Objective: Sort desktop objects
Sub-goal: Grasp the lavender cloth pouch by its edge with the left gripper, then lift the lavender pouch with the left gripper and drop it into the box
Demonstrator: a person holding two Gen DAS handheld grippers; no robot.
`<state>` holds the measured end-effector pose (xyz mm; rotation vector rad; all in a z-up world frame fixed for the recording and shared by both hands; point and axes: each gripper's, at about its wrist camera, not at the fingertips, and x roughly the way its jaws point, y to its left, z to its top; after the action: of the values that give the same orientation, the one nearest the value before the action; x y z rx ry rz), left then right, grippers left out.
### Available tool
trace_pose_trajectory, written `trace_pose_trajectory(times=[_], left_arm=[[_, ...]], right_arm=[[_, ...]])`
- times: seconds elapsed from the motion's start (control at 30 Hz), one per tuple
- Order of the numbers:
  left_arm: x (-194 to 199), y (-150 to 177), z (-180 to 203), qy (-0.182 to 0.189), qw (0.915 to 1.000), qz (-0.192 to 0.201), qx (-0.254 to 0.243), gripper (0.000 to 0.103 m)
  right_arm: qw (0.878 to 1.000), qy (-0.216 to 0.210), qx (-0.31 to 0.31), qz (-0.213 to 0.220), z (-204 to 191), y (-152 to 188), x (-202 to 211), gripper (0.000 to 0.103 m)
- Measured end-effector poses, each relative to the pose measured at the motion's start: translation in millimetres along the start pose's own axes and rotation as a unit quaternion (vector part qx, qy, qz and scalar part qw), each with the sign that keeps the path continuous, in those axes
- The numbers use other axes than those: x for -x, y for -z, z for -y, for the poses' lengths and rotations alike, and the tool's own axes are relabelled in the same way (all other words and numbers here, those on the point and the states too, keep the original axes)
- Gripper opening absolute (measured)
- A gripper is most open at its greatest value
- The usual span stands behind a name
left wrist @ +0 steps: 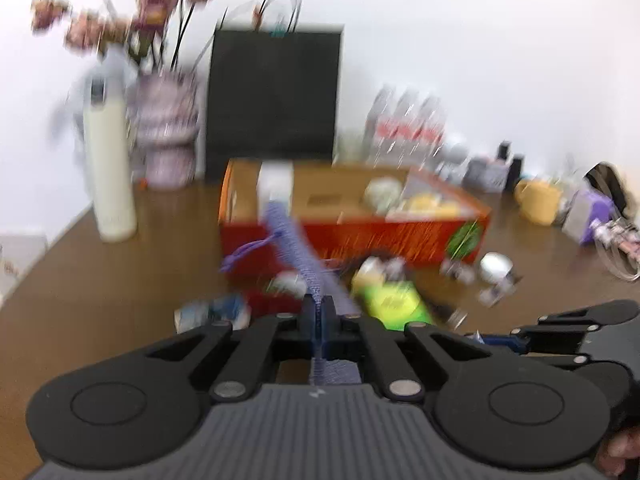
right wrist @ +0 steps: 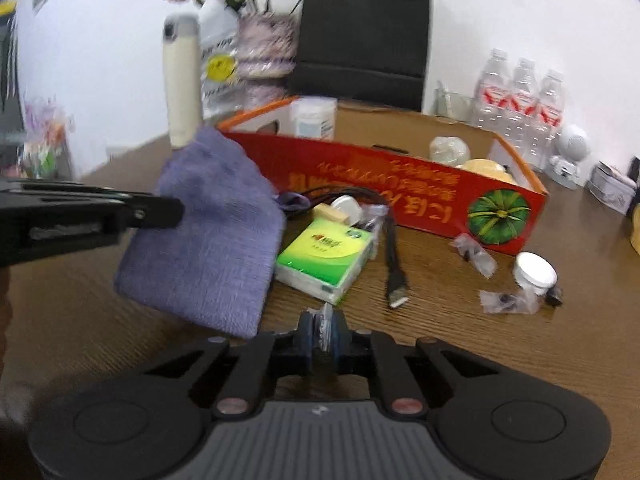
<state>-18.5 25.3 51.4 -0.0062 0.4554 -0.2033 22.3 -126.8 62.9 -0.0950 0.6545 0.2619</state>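
Note:
My left gripper (left wrist: 318,310) is shut on a purple knitted pouch (left wrist: 289,236), which sticks up edge-on from the pads. In the right wrist view that pouch (right wrist: 208,240) hangs above the brown table, pinched at its left side by the left gripper (right wrist: 172,211). My right gripper (right wrist: 323,336) is shut on a small clear packet (right wrist: 324,316) just above the table. Ahead of it lie a green tissue pack (right wrist: 326,258) and a black USB cable (right wrist: 394,264). A red cardboard box (right wrist: 400,196) with a pumpkin picture stands open behind them and holds several items.
A white jar (right wrist: 534,272) and small plastic bags (right wrist: 474,254) lie right of the cable. At the back stand a cream bottle (right wrist: 182,80), a flower vase (right wrist: 266,52), a black bag (right wrist: 362,40), water bottles (right wrist: 520,96) and a white astronaut figure (right wrist: 570,156). A yellow mug (left wrist: 538,200) stands at far right.

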Motion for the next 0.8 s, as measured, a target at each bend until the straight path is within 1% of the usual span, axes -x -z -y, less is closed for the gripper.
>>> trace_pose_trajectory(times=[0.07,0.13,0.2,0.3,0.37,0.4,0.47,0.53,0.57,0.6,0.63,0.7,0.77,0.8], left_arm=[[13,-14,5,0.007,0.9995,0.032,-0.006,0.003],[15,-26,14,0.008,0.9981,0.056,-0.025,0.003],[11,-43,27,0.012,0.9965,0.069,-0.047,0.003],[4,-71,45,0.04,0.9925,0.094,-0.068,0.003],[-7,-91,55,0.052,0.9885,0.111,-0.088,0.003],[-18,-101,59,0.058,0.9874,0.116,-0.09,0.003],[-43,-117,59,0.072,0.9884,0.106,-0.081,0.003],[-73,-133,60,0.082,0.9892,0.093,-0.078,0.003],[-85,-140,63,0.079,0.9901,0.085,-0.079,0.003],[-101,-149,67,0.065,0.9918,0.072,-0.083,0.003],[-112,-154,69,0.061,0.9923,0.064,-0.086,0.003],[-139,-164,71,0.07,0.9926,0.056,-0.081,0.003],[-171,-170,68,0.071,0.9943,0.028,-0.075,0.003],[-189,-172,62,0.078,0.9951,0.008,-0.06,0.003]], right_arm=[[1.0,0.011,-0.016,0.019,10,-3,12,0.008],[0.999,0.012,-0.036,0.038,23,-10,24,0.008],[0.997,0.018,-0.042,0.054,33,-17,32,0.008],[0.996,0.037,-0.033,0.077,46,-33,40,0.008],[0.995,0.036,-0.03,0.092,57,-48,44,0.008],[0.994,0.035,-0.028,0.099,64,-57,44,0.008],[0.994,0.022,-0.024,0.107,79,-77,37,0.008],[0.995,0.003,-0.027,0.096,97,-99,20,0.008],[0.996,-0.002,-0.028,0.088,106,-111,10,0.008],[0.996,-0.006,-0.03,0.085,116,-126,-2,0.008],[0.996,-0.008,-0.031,0.083,123,-138,-10,0.008],[0.996,-0.009,-0.043,0.072,140,-167,-39,0.008],[0.997,0.001,-0.055,0.059,153,-190,-73,0.008],[0.997,0.005,-0.064,0.049,159,-200,-92,0.008]])
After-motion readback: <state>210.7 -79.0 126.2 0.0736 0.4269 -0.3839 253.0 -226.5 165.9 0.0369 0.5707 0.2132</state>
